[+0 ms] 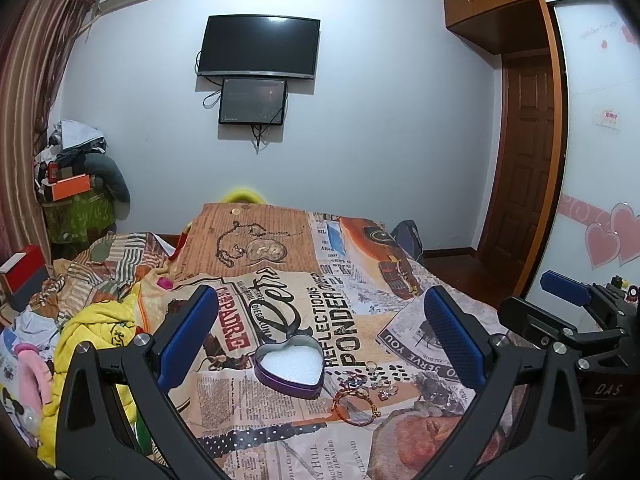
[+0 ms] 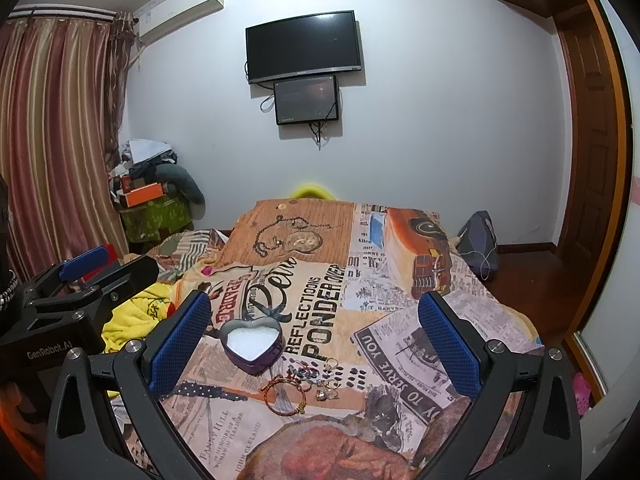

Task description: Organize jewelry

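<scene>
Both grippers hover above the bed (image 1: 360,264), and nothing is picked up yet: this looks like the very start of the job. The left gripper (image 1: 320,340) has its jaws spread wide and empty, framing the heart tin (image 1: 289,366), which sits open on the printed blanket with white padding inside. The right gripper (image 2: 314,344) is the same story, jaws spread, nothing between them. The jewelry lies loose on the blanket just beside the tin: a red-and-gold bangle (image 2: 285,397) nearest, then a small cluster of rings (image 2: 326,376) and beaded bits past it, all outside the tin. The tin (image 2: 253,342) holds no jewelry that I can make out. My read is that the next move calls for one gripper to drop low and close on a single piece, probably the bangle, since it is biggest. Those little rings will be fiddly against soft fabric, so a careful, flat approach is needed.
</scene>
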A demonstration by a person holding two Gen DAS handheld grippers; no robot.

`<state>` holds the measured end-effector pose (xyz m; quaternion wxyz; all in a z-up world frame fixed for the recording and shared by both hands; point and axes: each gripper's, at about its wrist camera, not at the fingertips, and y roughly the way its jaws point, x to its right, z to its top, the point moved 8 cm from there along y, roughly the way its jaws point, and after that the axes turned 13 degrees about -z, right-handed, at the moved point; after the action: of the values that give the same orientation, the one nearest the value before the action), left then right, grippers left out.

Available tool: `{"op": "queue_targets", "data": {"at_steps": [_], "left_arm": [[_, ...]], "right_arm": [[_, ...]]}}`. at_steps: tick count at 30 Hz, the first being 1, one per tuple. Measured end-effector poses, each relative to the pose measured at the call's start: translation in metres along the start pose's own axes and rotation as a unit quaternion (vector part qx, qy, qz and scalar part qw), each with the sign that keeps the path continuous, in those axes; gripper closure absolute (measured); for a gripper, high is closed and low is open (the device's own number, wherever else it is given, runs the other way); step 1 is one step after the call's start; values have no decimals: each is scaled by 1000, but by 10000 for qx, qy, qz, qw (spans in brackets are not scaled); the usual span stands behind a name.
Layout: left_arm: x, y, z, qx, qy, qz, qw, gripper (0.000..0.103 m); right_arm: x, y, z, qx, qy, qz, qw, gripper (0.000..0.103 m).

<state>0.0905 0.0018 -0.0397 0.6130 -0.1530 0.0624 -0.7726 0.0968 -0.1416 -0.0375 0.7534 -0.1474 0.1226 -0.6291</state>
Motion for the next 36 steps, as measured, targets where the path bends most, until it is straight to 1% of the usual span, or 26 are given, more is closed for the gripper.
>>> {"op": "queue_targets", "data": {"at_steps": [6,10,13,16,19,21,23,26,29,31,33,34,36], "left_arm": [[-12,19,-13,-299,-131,5,9995,0],[-26,38,-30,-637,-189,212,9976,0],[-37,55,-45,-916,-238,304,9951,0],[-48,72,-65,-1228,-303,370,9913,5],[-56,87,-85,-1564,-380,301,9865,8],[-60,95,-99,-1765,-403,267,9831,12],[-62,103,-114,-1997,-410,214,9788,14],[-61,114,-134,-2313,-450,51,9718,21],[-55,122,-151,-2571,-430,-108,9654,32],[-50,126,-160,-2682,-419,-207,9622,38],[-44,131,-166,-2769,-407,-323,9595,47],[-42,133,-168,-2807,-410,-383,9582,49],[-36,139,-173,-2901,-443,-555,9544,58]], "right_arm": [[1,19,-14,-279,-65,-56,9996,0],[3,37,-33,-552,-146,-110,9983,0],[3,56,-50,-865,-266,-131,9958,0],[2,71,-67,-1144,-384,-152,9926,0],[2,86,-87,-1444,-545,-134,9879,0],[2,93,-99,-1632,-592,-88,9848,1],[4,99,-109,-1802,-619,-43,9817,3],[4,109,-126,-2080,-625,72,9761,9],[4,120,-140,-2355,-569,238,9699,20],[4,125,-147,-2513,-530,345,9659,30],[2,128,-151,-2595,-509,449,9634,36],[1,129,-152,-2617,-510,484,9626,38],[-2,131,-153,-2641,-531,553,9614,40]]}}
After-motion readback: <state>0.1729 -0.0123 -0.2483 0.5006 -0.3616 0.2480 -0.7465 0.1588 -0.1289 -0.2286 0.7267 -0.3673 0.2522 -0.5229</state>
